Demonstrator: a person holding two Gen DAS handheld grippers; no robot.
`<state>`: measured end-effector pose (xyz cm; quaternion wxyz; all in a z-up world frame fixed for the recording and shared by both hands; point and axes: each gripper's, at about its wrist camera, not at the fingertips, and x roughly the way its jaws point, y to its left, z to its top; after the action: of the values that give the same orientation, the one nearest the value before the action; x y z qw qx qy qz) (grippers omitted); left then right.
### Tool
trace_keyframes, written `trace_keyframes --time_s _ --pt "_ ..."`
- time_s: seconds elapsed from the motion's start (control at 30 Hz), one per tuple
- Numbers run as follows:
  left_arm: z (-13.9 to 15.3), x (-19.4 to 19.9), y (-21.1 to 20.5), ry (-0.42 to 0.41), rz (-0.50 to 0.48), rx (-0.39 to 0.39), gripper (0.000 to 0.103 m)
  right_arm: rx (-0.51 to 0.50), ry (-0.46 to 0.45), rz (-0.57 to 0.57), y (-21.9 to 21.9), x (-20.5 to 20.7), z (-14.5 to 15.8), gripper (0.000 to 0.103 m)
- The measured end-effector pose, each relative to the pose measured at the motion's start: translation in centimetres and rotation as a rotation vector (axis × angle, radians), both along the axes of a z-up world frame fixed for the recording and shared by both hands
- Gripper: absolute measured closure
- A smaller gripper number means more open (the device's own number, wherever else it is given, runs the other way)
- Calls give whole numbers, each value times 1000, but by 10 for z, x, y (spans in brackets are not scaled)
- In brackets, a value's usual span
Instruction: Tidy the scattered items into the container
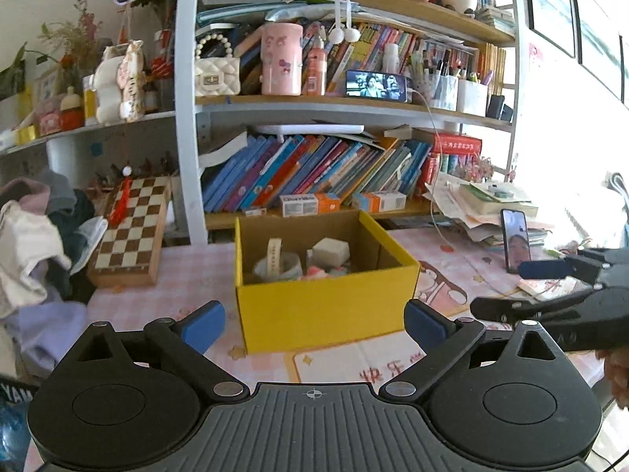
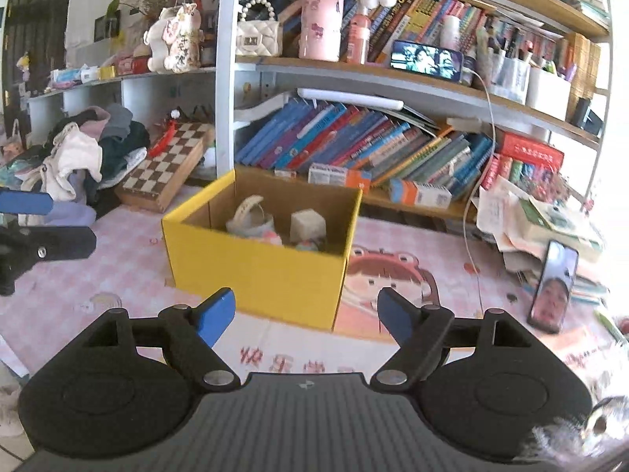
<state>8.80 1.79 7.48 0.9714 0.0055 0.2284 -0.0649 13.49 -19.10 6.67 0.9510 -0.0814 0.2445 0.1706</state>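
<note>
Both sets of jaws are spread wide with nothing in them, the left gripper point(image 1: 314, 324) a bit wider than the right gripper point(image 2: 306, 314), and the yellow box point(image 1: 326, 306) sits dead ahead of each on the pink tabletop point(image 1: 157, 271), about equally close, long side facing the left one. Scattered stuff already lies inside it, a block point(image 1: 331, 251) and a strap point(image 2: 247, 206). The right view catches the box corner-on plus a phone point(image 2: 553, 287) propped further right; neither shows any loose item left on the tabletop.
</note>
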Motion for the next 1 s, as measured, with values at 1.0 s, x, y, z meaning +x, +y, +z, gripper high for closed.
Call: trace_keyframes --time_s 1.0 --pt "-77 -52 -3 223 55 3 2 -62 160 -74 19 -71 -69 4"
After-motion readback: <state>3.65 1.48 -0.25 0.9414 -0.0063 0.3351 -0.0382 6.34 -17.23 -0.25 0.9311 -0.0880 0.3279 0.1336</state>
